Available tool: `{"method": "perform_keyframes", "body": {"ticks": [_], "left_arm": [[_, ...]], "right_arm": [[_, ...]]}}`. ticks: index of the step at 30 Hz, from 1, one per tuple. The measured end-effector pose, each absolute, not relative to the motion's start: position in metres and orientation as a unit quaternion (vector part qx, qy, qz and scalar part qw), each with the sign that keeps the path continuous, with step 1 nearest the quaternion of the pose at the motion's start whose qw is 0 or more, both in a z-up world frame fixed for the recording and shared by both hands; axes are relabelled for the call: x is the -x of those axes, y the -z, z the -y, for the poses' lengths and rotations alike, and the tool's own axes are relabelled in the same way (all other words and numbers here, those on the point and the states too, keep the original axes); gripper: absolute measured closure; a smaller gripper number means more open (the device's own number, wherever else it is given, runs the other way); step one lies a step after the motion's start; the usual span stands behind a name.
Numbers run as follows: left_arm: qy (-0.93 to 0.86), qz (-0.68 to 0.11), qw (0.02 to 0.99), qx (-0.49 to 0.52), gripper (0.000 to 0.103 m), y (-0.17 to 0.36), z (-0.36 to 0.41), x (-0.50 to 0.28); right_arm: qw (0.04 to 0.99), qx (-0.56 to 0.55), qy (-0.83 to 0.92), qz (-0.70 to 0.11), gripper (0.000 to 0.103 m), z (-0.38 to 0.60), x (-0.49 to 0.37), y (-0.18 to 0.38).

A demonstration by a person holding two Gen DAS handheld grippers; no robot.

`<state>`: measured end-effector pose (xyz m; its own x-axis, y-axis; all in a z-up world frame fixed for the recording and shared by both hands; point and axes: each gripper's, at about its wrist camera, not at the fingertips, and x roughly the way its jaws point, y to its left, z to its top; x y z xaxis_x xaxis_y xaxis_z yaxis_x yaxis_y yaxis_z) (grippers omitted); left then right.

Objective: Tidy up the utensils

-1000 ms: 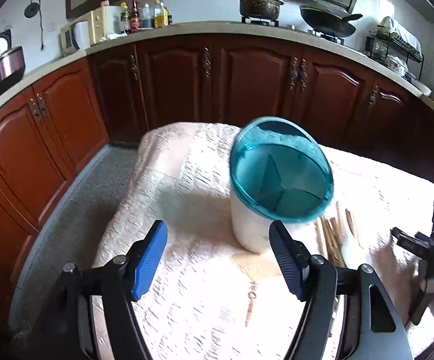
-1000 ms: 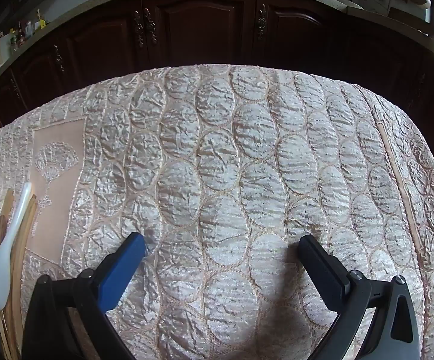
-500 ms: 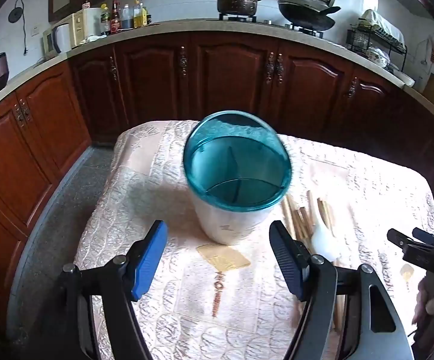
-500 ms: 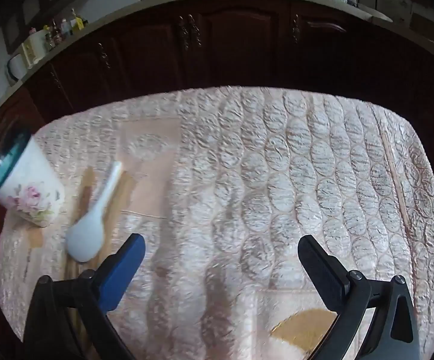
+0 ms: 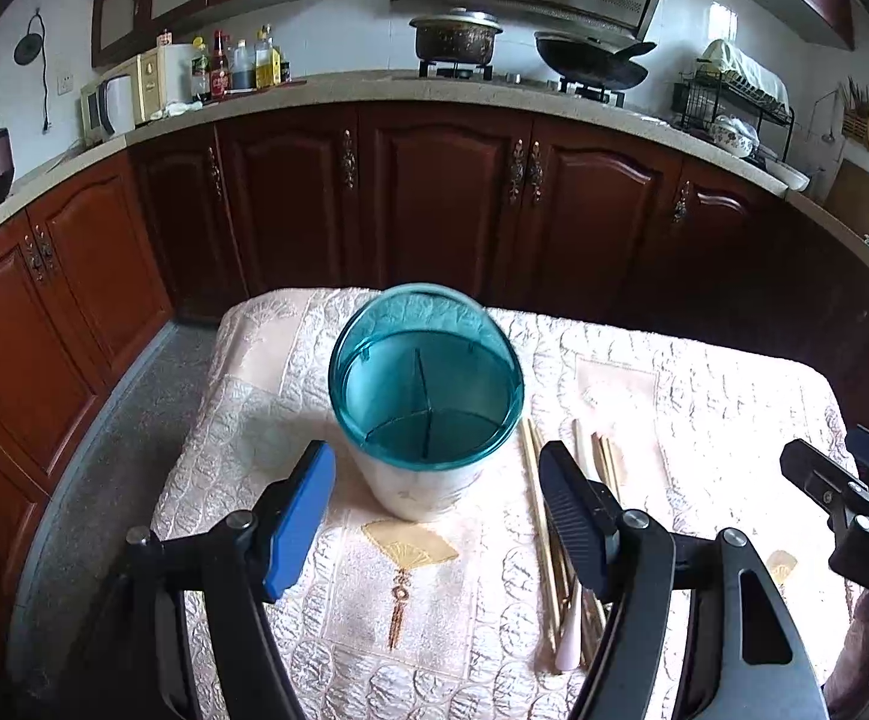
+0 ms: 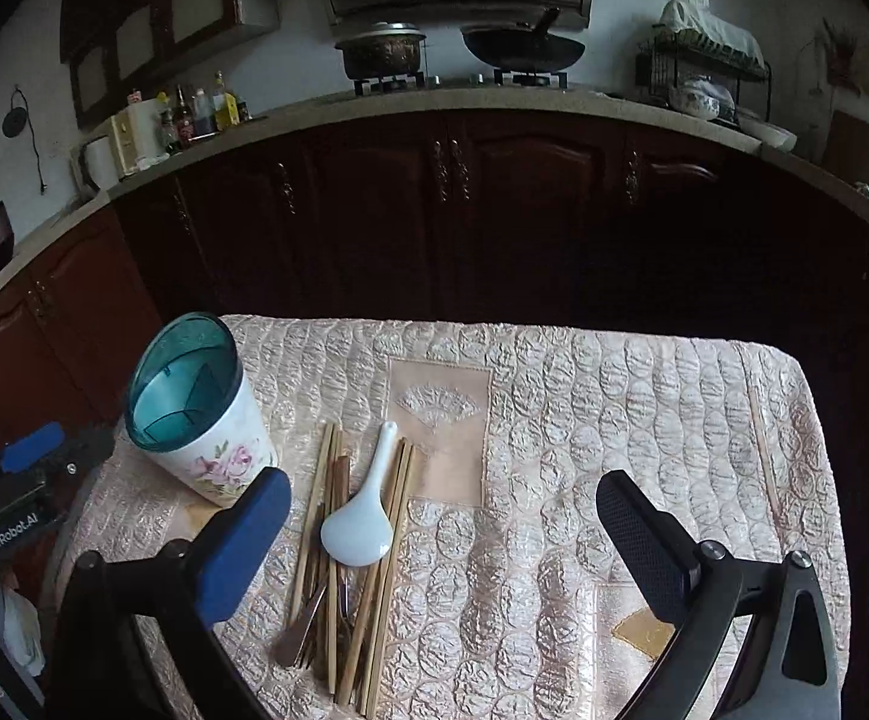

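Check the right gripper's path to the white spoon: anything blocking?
Nothing visible does. The right gripper is open above the cloth, and the white spoon lies on top of the chopsticks, uncovered. The utensil holder stands off to the spoon's left, its top open.

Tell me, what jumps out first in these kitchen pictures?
A flowered white utensil holder with a teal divided insert stands near the left edge of the quilted tablecloth. Beside it, to its right, lies a pile of wooden chopsticks with a white ceramic soup spoon on top. Both tools, left and right, are open and empty.
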<state>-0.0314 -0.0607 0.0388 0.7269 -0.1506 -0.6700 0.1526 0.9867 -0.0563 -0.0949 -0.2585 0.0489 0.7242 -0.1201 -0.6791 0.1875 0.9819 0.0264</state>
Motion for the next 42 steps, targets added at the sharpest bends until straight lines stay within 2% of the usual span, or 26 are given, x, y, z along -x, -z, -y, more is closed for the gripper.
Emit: {"method": "perform_keyframes", "body": {"ticks": [42], "left_arm": [[0.099, -0.349, 0.932, -0.005, 0.032, -0.046, 0.069, 0.037]], "right_arm": [[0.926, -0.040, 0.086, -0.365, 0.000, 0.245, 0.085, -0.053]]}}
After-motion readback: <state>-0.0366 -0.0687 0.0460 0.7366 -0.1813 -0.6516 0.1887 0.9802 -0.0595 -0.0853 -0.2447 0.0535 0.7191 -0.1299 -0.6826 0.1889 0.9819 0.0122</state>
